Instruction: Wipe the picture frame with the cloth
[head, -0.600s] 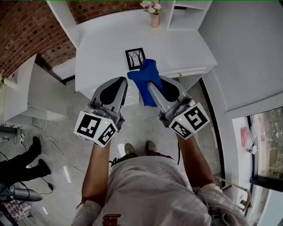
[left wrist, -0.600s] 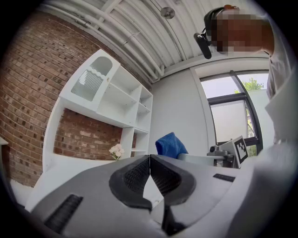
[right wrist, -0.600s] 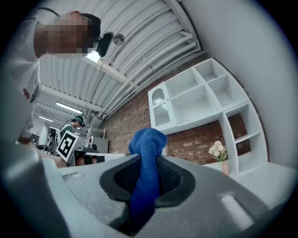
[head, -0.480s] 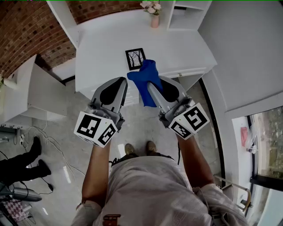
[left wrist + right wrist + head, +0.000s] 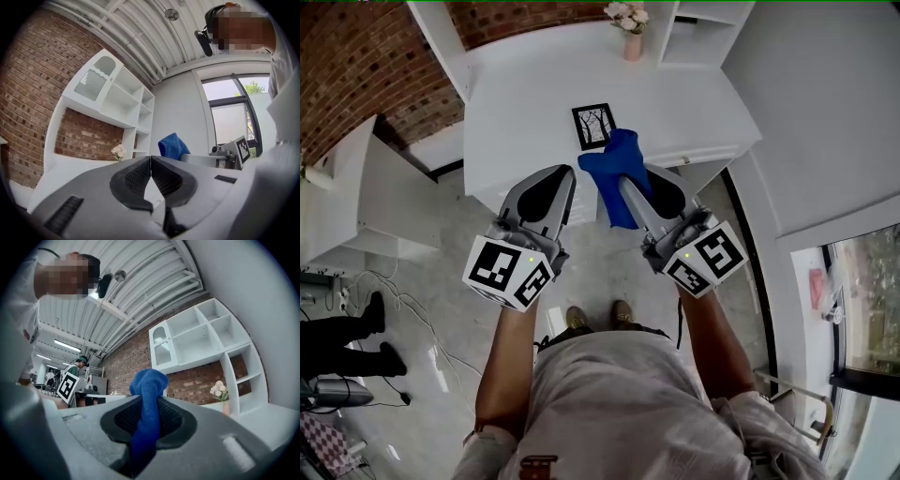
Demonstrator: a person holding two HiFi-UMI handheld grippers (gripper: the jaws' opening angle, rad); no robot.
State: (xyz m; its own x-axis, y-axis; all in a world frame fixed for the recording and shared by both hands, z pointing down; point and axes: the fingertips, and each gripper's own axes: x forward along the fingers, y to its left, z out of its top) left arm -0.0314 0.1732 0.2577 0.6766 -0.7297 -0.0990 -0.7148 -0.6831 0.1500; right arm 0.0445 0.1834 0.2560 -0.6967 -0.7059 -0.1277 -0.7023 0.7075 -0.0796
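- Left gripper [image 5: 563, 174] [image 5: 150, 162]: jaws pressed together, nothing between them, held just left of the right gripper.
- Picture frame [image 5: 593, 126]: lies flat on the white desk [image 5: 516, 103], ahead of both sets of jaws and nearer the right pair.
- Blue cloth [image 5: 615, 165] [image 5: 149, 380]: bunches out past the right jaws' tips and hangs below them. Seen from the head, its top overlaps the frame's near corner.
- Right gripper [image 5: 625, 180] [image 5: 150, 405]: jaws clamped on the cloth.
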